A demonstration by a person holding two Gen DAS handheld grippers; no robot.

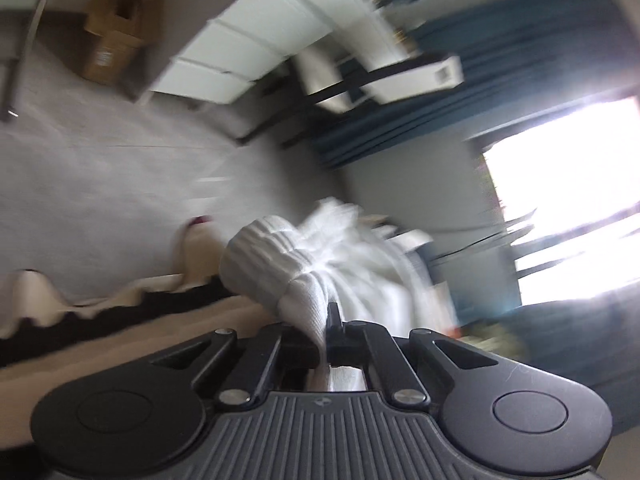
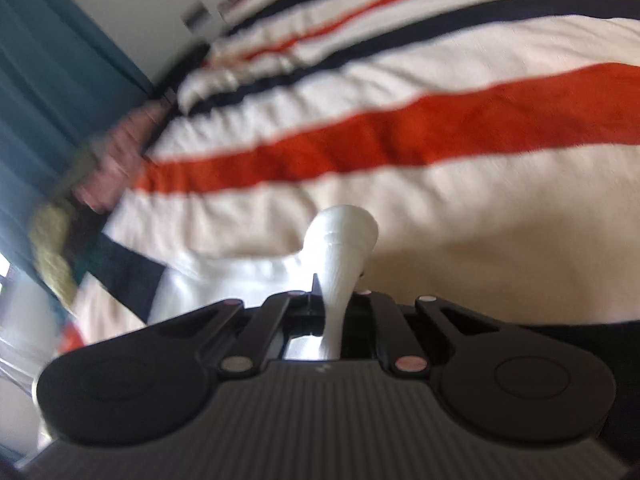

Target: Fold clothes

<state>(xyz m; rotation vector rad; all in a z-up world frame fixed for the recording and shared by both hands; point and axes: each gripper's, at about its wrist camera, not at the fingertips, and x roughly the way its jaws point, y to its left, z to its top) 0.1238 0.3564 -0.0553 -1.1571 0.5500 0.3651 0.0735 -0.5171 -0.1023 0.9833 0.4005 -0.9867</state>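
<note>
Slippage is the main risk: the white garment (image 1: pixel 280 264) is pinched by only a thin bunched ridge in the left gripper (image 1: pixel 326 332), whose jaws are clamped tight on it, and a sharp pull could be enough to free the cloth. The right gripper (image 2: pixel 334 300) is likewise closed on a narrow twist of white fabric (image 2: pixel 344 248), held just above the striped bedspread (image 2: pixel 440 128). If the 2 grips are drawn apart unevenly, the garment may be twisted rather than spread. Whether both grippers hold the same garment cannot be told, since its full outline is cut off in both views. Much of each view is blurred. A blurred pinkish shape (image 2: pixel 116 160) at the bedspread's left edge cannot be identified.
</note>
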